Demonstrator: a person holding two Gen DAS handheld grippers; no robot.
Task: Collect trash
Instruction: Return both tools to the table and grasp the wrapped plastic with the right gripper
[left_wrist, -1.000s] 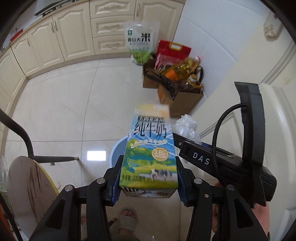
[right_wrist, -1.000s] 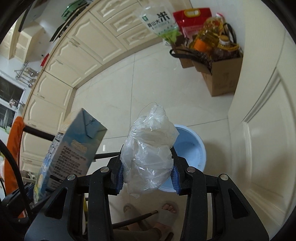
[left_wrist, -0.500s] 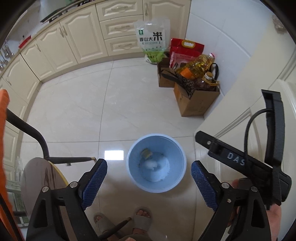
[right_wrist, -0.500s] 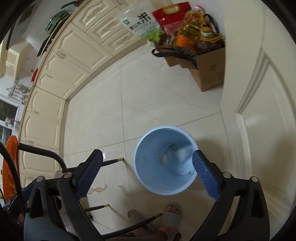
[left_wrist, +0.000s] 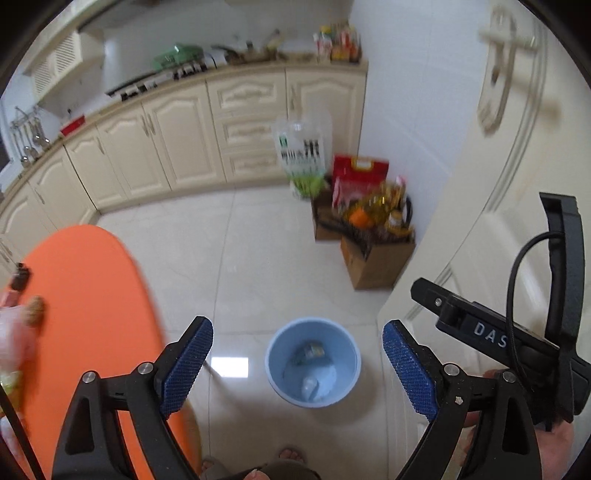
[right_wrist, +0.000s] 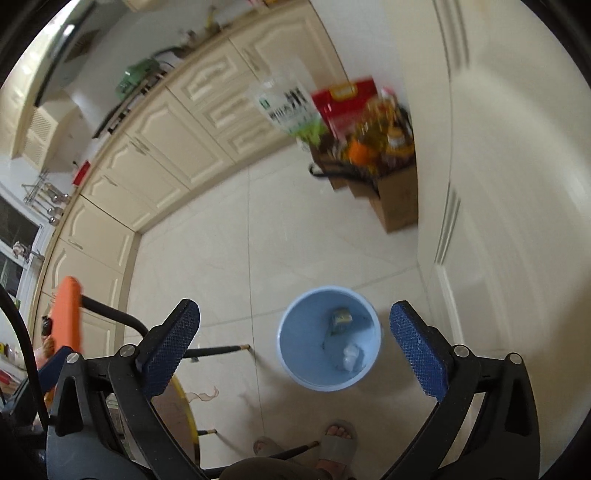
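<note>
A light blue bin (left_wrist: 313, 361) stands on the tiled floor below both grippers. Inside it lie a milk carton (left_wrist: 312, 349) and a crumpled clear plastic bag (left_wrist: 309, 386). The right wrist view shows the same bin (right_wrist: 330, 338) with the carton (right_wrist: 340, 318) and the bag (right_wrist: 351, 357) at its bottom. My left gripper (left_wrist: 297, 363) hangs high above the bin, open, with nothing between its blue pads. My right gripper (right_wrist: 294, 345) is also open and empty above the bin. The right gripper's body (left_wrist: 491, 336) shows at the right of the left wrist view.
An orange tabletop (left_wrist: 85, 314) with small items sits at the left. A chair (right_wrist: 110, 314) stands beside it. Cardboard boxes (left_wrist: 376, 254) with oil bottles and rice bags lean by the wall. Cream cabinets (left_wrist: 177, 147) line the back; a door (left_wrist: 498, 184) is right. The person's sandalled feet (right_wrist: 338, 439) are below.
One second ago the left gripper held the milk carton and the right held the plastic bag. Both opened and dropped them into the bin, then rose and tilted up, the bin looking smaller.
</note>
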